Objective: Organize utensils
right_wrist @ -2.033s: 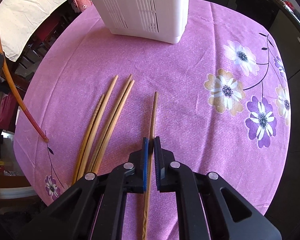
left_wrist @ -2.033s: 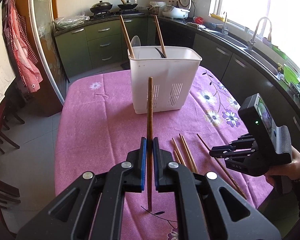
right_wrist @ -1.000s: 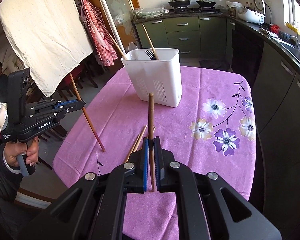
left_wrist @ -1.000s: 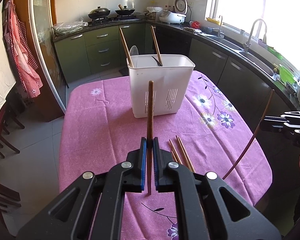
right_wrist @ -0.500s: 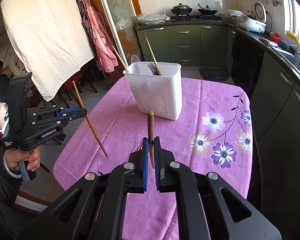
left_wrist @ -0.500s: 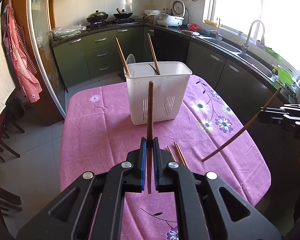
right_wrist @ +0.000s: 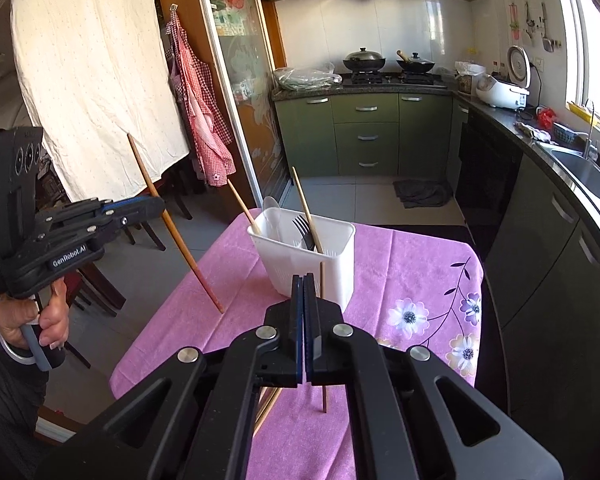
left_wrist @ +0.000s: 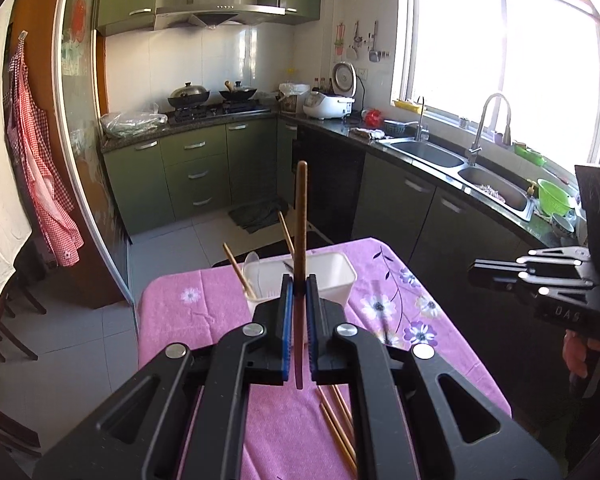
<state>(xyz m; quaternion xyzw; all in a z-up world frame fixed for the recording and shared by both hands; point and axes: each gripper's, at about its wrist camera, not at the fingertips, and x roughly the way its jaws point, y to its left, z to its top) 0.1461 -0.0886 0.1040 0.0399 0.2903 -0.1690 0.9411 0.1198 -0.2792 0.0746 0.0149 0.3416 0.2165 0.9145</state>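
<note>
Above the pink floral desk [right_wrist: 412,264], both grippers' fingers pinch brown wooden chopsticks [left_wrist: 300,240] [right_wrist: 322,320] upright, ready for the white plastic slotted holder [right_wrist: 308,268].

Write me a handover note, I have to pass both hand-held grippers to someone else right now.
Left hand-held gripper: shut on a dark chopstick, in the air.
Right hand-held gripper: shut; a light chopstick stands right beside its finger, grip unclear.
White bin: holds two chopsticks, a fork, a spoon.
To do: bin both raised chopsticks, then the loose chopsticks on the pink cloth.
</note>
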